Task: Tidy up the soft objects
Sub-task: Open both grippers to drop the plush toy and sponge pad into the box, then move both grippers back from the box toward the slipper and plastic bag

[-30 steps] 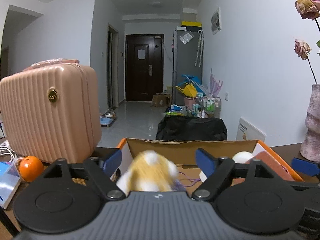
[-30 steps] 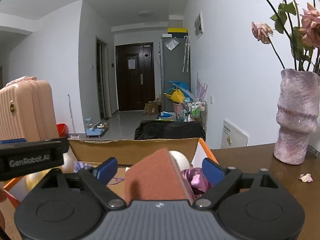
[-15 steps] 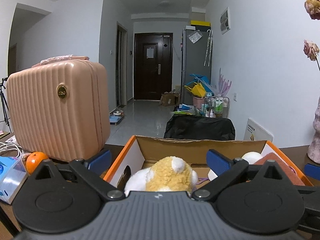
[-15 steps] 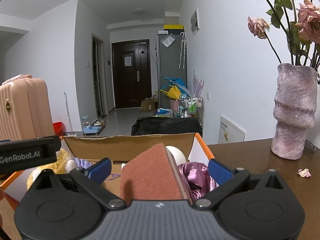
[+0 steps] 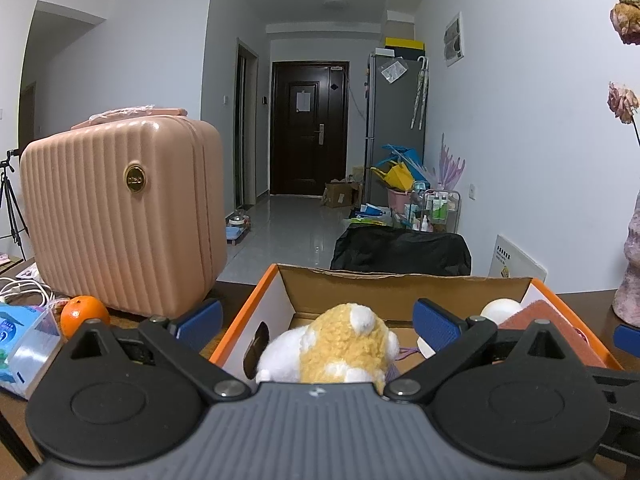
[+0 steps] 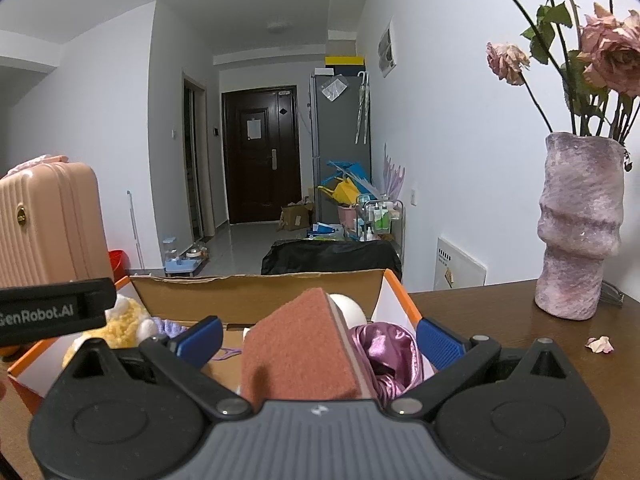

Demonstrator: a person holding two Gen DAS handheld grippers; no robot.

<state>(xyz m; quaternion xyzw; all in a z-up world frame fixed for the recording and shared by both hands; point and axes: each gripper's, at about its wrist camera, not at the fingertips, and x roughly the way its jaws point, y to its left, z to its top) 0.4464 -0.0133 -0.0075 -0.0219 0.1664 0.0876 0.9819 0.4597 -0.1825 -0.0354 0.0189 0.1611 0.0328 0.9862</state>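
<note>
A cardboard box with an orange rim [image 5: 250, 310] [image 6: 405, 300] sits on the dark wooden table. In it lies a yellow and white plush toy [image 5: 340, 350] [image 6: 124, 318], below my left gripper [image 5: 316, 320], which is open, both blue pads clear of the toy. A red-brown sponge [image 6: 300, 354] [image 5: 538, 316] leans upright in the box between the fingers of my right gripper [image 6: 320, 340], also open and not touching it. A white ball [image 6: 349, 307] [image 5: 501, 309] and a shiny purple cloth [image 6: 394, 354] lie beside the sponge.
A pink ribbed suitcase [image 5: 120, 216] stands left of the box, with an orange [image 5: 82, 314] and a tissue pack [image 5: 24, 340] in front. A mauve vase [image 6: 580, 228] of dried roses stands at right, a fallen petal [image 6: 599, 344] near it.
Both grippers' jaws have widened. The plush toy, blurred between the left fingers a second ago, now rests still in the box. The sponge stays leaning in the box.
</note>
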